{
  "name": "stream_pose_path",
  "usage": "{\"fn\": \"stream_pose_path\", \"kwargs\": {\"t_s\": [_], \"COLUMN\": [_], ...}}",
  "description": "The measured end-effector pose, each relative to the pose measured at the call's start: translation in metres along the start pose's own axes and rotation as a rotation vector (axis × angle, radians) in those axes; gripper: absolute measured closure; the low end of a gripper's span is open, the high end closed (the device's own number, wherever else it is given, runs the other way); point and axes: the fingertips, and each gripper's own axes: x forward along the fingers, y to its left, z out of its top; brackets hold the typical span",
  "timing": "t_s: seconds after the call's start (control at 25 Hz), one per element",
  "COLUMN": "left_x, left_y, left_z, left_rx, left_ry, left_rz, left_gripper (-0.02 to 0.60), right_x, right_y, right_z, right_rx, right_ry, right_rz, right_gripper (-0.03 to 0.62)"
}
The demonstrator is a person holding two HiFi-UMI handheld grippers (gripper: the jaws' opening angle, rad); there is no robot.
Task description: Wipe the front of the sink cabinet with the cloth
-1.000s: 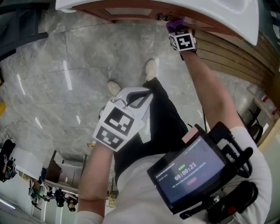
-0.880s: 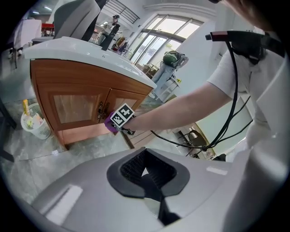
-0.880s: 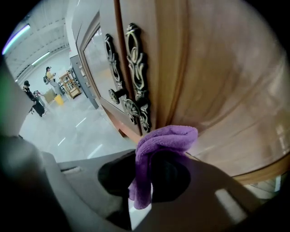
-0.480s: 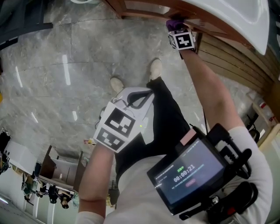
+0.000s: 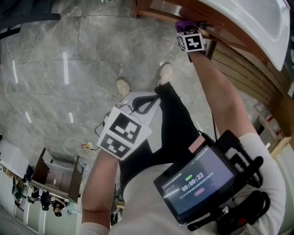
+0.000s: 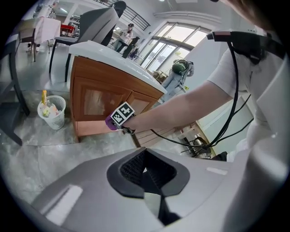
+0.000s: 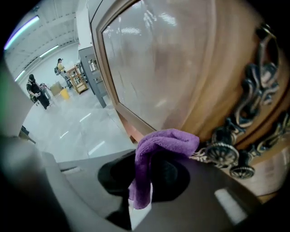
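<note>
A purple cloth (image 7: pixel 159 147) is bunched between the jaws of my right gripper (image 7: pixel 149 177), which is shut on it. The cloth presses against the wooden sink cabinet (image 7: pixel 213 90) beside its ornate metal handles (image 7: pixel 229 154), just below the door's framed panel (image 7: pixel 154 59). In the head view the right gripper (image 5: pixel 186 30) reaches under the white sink (image 5: pixel 250 23) with the cloth (image 5: pixel 183 24) at the cabinet front (image 5: pixel 156 9). My left gripper (image 5: pixel 146 104) hangs low by my thigh, shut and holding nothing. The left gripper view shows the cabinet (image 6: pixel 97 97) from afar.
A white mesh waste basket (image 6: pixel 51 111) stands on the marble floor (image 5: pixel 69 69) to the left of the cabinet. Slatted wooden wall panelling (image 5: pixel 248 69) runs to the cabinet's right. My feet (image 5: pixel 164 73) stand close before the cabinet. People and furniture are far off.
The head view has swung, so the cabinet sits further right in it. The right gripper stays on the cabinet front with the cloth. The left gripper has not moved.
</note>
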Motion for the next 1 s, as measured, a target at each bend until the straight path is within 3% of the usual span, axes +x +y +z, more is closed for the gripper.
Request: {"fn": "stream_pose_path", "kwargs": {"t_s": [1.0], "left_x": [-0.071], "left_y": [0.052], "left_z": [-0.042], "left_rx": [-0.121], "left_ry": [-0.109], "left_rz": [0.072], "left_gripper": [0.577], "right_x": [0.042], "right_y": [0.116], "right_z": [0.104], "right_rx": [-0.193], "right_ry": [-0.018], "right_rz": [0.098], "right_gripper": [0.522]}}
